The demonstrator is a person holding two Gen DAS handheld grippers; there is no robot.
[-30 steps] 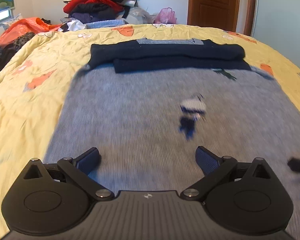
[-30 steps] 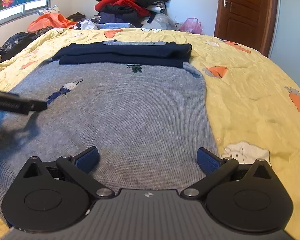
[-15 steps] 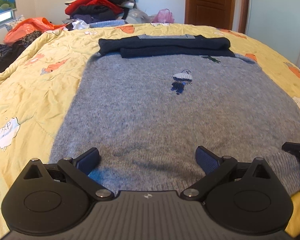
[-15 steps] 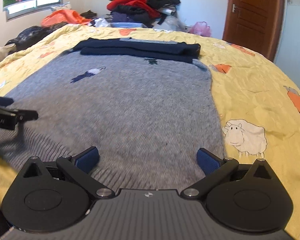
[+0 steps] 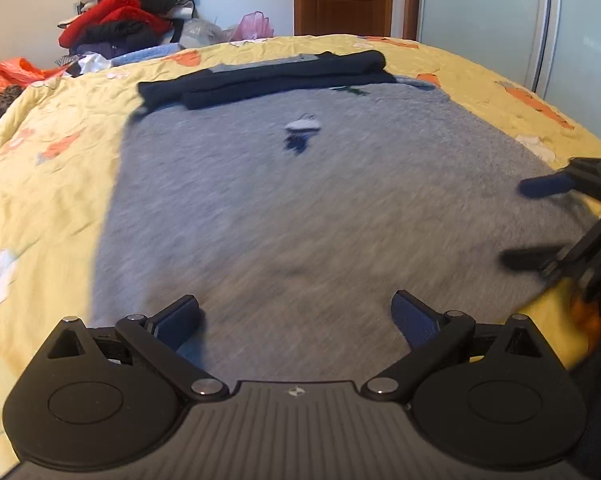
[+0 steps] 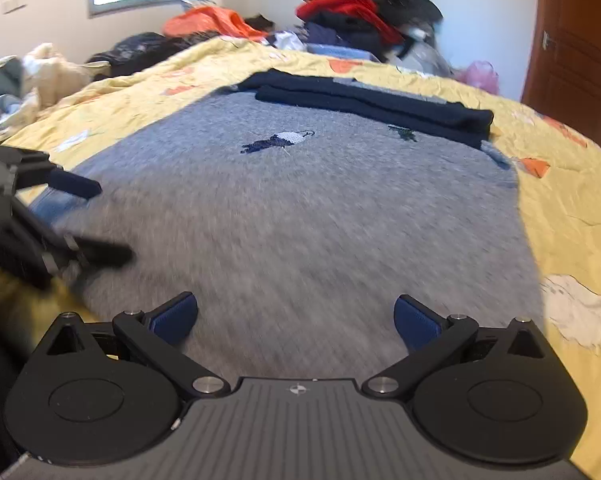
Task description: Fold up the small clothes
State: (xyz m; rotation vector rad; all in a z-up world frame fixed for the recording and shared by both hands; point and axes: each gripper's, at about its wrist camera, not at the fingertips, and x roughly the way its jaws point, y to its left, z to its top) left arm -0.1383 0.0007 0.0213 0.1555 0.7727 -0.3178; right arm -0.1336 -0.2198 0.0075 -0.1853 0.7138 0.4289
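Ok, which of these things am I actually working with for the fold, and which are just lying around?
In the job:
grey sweater, spread flat
its navy sleeves, folded across the top
left tongs, open
right tongs, open

Lying about:
clothes pile
orange garment
pink bag
yellow quilt, the work surface

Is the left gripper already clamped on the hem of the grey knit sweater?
No: the left gripper is wide open, its blue pads spread apart above the grey knit sweater, with nothing between them.
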